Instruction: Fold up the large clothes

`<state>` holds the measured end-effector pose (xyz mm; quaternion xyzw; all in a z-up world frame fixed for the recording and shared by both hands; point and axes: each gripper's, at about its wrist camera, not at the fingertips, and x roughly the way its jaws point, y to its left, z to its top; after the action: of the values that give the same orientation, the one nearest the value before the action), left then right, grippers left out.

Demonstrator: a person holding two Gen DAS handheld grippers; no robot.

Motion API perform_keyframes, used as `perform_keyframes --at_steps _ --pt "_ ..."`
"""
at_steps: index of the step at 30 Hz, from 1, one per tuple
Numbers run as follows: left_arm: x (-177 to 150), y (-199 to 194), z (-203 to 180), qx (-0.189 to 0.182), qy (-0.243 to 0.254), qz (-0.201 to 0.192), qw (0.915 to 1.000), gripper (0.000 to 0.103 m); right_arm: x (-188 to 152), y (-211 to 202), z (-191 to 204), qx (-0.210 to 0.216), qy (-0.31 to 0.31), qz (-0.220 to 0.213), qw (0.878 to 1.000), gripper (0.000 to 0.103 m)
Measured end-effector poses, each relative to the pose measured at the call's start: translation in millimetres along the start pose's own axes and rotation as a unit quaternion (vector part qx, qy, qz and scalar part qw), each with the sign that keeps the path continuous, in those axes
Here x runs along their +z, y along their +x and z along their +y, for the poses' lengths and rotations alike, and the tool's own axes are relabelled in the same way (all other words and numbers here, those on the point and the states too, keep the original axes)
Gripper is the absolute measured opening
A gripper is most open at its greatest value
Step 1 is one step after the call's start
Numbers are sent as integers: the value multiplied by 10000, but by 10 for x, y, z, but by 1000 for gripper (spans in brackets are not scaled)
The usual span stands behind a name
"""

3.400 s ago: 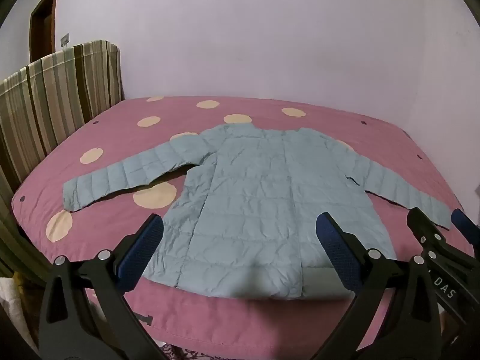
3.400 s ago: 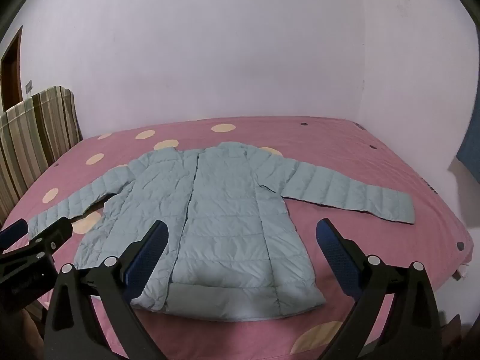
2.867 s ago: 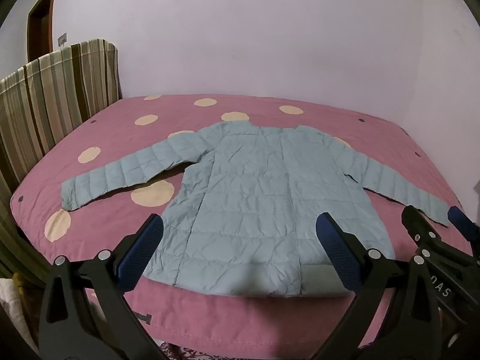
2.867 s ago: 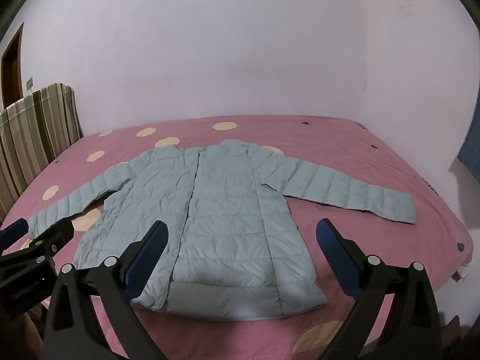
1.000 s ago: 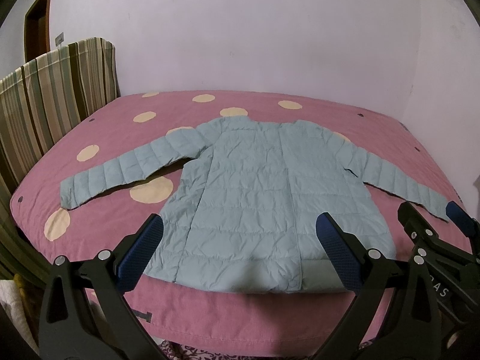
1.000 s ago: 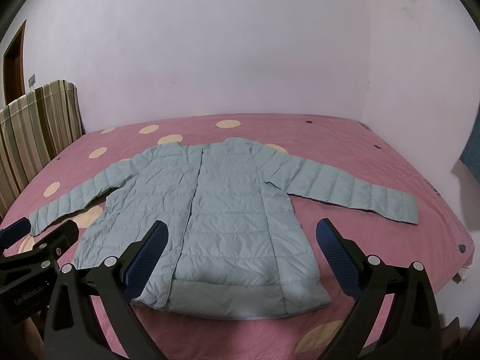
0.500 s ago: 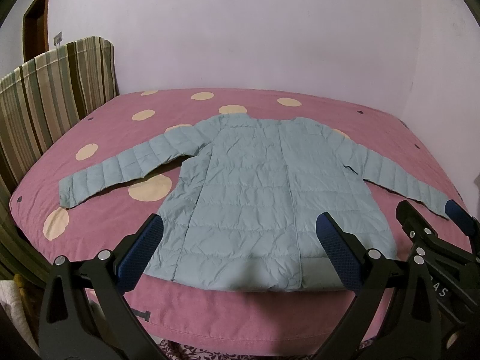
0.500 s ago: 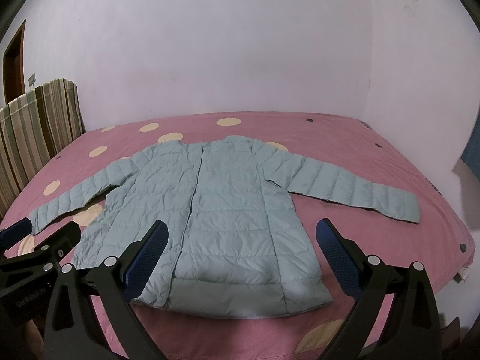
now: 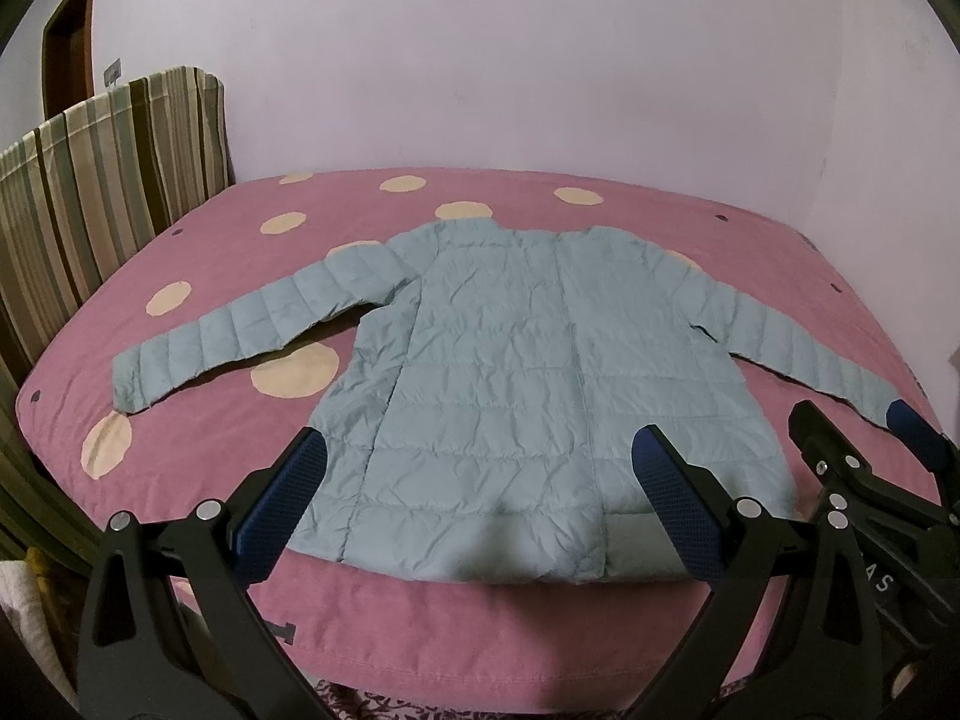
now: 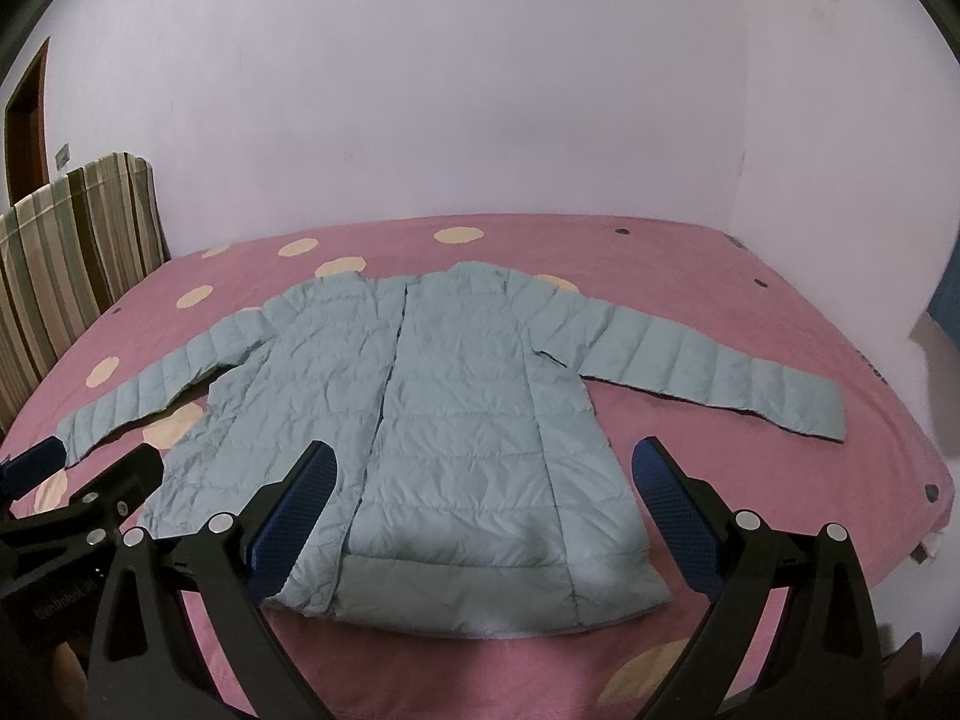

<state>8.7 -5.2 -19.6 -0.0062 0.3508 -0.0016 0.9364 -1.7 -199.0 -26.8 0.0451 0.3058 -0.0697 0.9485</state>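
a pale blue quilted jacket (image 9: 528,384) lies spread flat on the bed (image 9: 600,630), which is covered in a pink sheet with cream dots. everything here is easiest placed from the jacket: its hem lies close to the bed's near edge, its collar points toward the far wall, and both sleeves stretch out to the sides, each angled slightly back toward the hem end. beyond the tip of one sleeve stands a striped headboard (image 9: 102,180).

the left gripper (image 9: 480,501) hangs in the air just short of the hem, jaws spread wide and holding nothing. the right gripper (image 10: 483,501) does the same beside it, equally wide and empty, also on the hem side of the jacket. neither touches the fabric.

to me this looks like the very start: the garment is laid out and nothing is folded yet. the next move, i'd guess, calls for each gripper to travel out from the hem to a sleeve cuff or a shoulder edge, pinch the puffy layers firmly, and carry that side in over the jacket's middle. the slippery quilted shell may slide or spring back, so a deep bite would help.
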Motion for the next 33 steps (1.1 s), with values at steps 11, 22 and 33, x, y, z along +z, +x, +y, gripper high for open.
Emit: perform_keyframes --at_steps 11,22,33 --pt "91 693 531 514 -747 520 9945 101 -14 418 -448 76 711 293 9970 98" --pt "-36 1527 1481 1405 -1827 1083 9670 101 -40 1066 -1508 -241 2135 547 9751 55" --pt "-161 1921 2079 1986 -2463 1319 9394 101 -319 1422 -2846 -244 4306 151 9021 76"
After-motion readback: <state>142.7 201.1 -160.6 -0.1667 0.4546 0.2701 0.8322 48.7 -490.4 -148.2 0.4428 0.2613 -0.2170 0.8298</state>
